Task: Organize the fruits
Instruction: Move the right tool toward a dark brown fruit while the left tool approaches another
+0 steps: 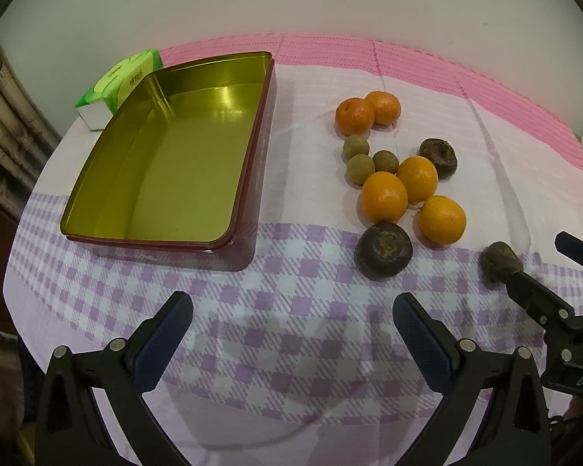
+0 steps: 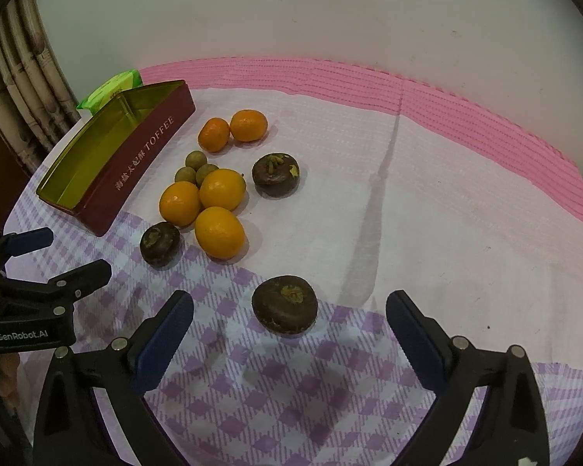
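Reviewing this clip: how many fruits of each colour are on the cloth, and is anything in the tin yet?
Orange fruits: 5
Small olive-green round fruits: 3
Dark brown fruits: 3
Total: 11 fruits, all on the cloth; the tin holds none.

We take this for a home: a table under a pink and purple-checked tablecloth [image 1: 291, 322], a patterned curtain [image 2: 27, 89] beside a plain wall, a pack of tissues [image 1: 116, 81] and a toffee tin [image 2: 136, 155].
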A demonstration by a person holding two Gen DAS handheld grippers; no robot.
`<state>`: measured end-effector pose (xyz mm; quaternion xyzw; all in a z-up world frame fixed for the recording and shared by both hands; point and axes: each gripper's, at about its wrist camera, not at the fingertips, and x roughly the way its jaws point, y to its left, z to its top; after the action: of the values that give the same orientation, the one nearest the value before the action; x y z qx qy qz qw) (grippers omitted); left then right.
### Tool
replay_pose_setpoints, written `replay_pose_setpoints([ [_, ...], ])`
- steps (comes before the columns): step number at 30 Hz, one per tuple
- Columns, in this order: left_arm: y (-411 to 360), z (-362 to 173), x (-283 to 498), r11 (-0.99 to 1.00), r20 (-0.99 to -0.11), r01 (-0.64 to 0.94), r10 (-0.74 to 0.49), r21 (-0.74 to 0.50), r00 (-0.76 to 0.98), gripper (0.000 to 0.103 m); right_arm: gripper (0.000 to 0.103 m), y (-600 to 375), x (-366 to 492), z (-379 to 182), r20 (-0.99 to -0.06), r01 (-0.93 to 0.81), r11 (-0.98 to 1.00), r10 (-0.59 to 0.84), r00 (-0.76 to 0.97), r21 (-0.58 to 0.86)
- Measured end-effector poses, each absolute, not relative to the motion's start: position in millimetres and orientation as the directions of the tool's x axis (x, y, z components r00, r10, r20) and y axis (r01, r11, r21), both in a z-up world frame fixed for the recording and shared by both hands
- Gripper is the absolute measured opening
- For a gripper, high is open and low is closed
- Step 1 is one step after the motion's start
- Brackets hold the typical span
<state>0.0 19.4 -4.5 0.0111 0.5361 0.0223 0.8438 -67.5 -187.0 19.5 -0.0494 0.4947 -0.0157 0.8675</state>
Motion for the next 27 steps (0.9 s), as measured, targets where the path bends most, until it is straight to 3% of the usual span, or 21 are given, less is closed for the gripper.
replay_pose_setpoints([
  [16,18.4,-1.0,-2.6,0.999,-0.903,-0.013,0.044,0.043,0.428,0.102,0.094,-183.8,-67.4,13.0,-0.864,-0.043,0.994,-0.068,0.499,-0.103],
  [27,13.3,0.3,-7.4,1.000,-0.902,0.023,0.008,0.020,0.431,0.091,0.068,-189.9,-63.1,-2.3,-0.889,-0.046,0.996,-0.049,0.455,-0.078],
])
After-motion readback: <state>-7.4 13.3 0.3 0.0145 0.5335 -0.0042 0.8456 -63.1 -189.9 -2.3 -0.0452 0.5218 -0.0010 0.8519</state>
